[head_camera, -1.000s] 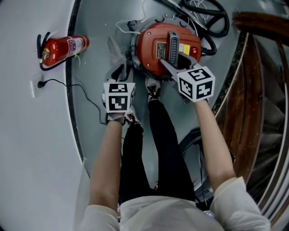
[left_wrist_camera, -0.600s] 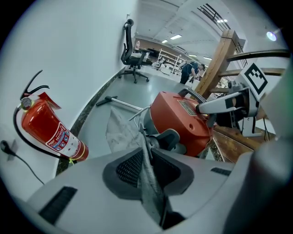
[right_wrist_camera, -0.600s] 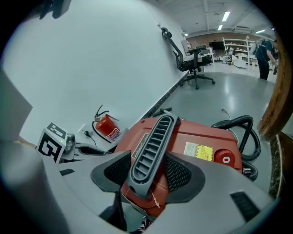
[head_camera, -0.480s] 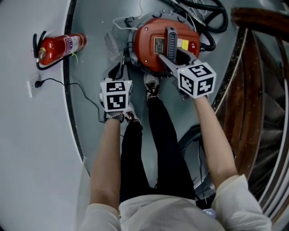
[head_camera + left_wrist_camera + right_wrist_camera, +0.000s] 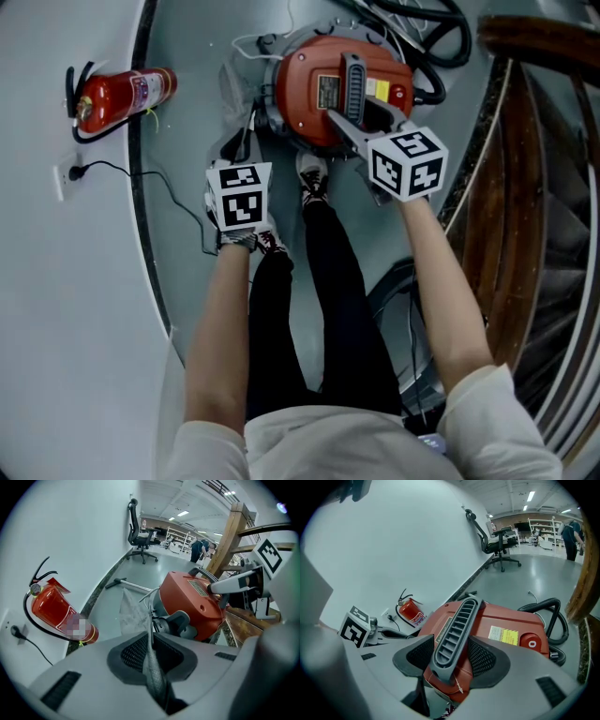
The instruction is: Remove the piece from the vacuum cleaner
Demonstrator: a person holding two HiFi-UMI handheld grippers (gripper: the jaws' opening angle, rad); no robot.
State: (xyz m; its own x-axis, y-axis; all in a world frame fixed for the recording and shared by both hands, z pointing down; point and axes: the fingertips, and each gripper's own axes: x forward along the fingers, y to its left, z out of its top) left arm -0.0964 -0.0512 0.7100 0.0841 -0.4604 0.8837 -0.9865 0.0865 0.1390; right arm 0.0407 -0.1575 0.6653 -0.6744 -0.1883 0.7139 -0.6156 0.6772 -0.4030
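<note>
On the far floor, the right claw (image 5: 452,658) clamps the handle (image 5: 457,627) of the vacuum cleaner (image 5: 319,89), likely to steady it. The left claw (image 5: 151,654), jaws just closing, pinches the thin grey piece (image 5: 153,670) at the vacuum cleaner's left side.

Left gripper (image 5: 151,654) has just closed on grey strip (image 5: 156,680).

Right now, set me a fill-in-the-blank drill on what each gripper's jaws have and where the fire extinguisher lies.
1. The jaws of the right gripper clamp the ____ of the vacuum cleaner.
2. The jaws of the left gripper pinch a thin ____ strip.
3. In the head view, the fire extinguisher lies to the ____ of the vacuum cleaner.

Missing: handle; grey; left.

The left jaws have just been closing, with the strip between them.
</note>
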